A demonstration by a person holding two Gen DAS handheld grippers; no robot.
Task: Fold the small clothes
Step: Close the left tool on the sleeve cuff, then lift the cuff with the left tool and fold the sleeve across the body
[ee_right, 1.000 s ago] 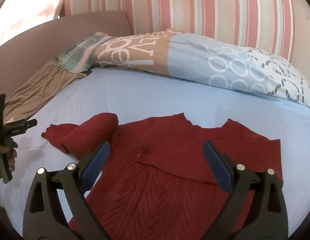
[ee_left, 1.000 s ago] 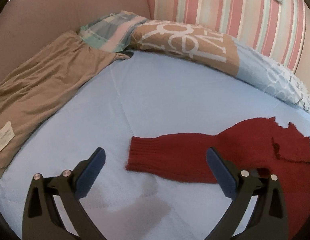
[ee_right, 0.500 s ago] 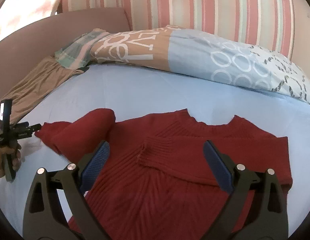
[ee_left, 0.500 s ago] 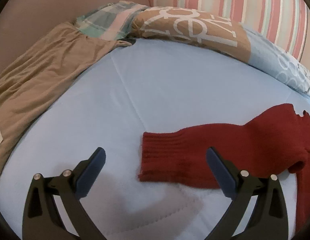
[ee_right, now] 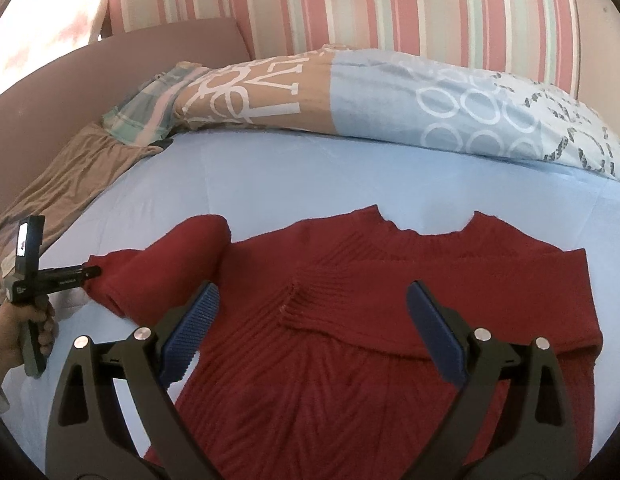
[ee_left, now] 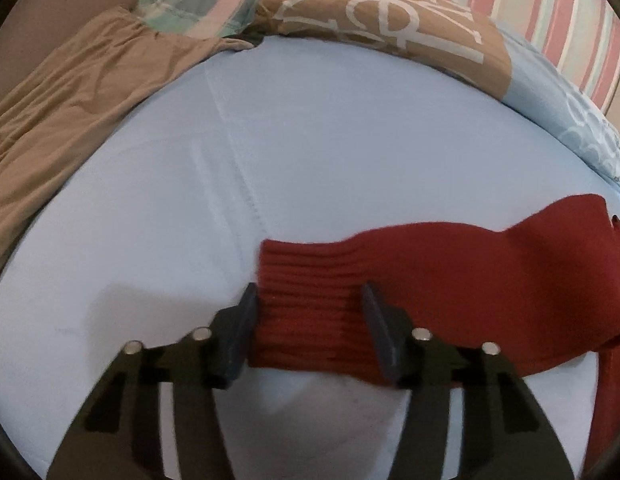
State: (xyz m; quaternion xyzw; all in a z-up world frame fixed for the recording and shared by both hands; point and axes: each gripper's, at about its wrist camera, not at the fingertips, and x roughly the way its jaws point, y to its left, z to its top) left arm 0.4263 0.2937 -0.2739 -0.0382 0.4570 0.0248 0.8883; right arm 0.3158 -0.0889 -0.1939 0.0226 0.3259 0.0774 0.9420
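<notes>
Left wrist view has the left gripper (ee_left: 308,312) partly closed around the ribbed cuff (ee_left: 306,280) of the dark red knit sweater (ee_right: 389,320), not clearly pinching it. That sweater lies flat mid-bed on the light blue sheet (ee_left: 329,140), and the right gripper (ee_right: 311,322) hovers wide open and empty above its chest.

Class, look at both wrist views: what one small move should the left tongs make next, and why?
Probably close the left tongs on the ribbed cuff. Their fingers already sit on either side of that cuff, not yet pinching it, and this sleeve lies stretched out sideways on the bed, while the other sleeve is already folded across the red sweater.
</notes>
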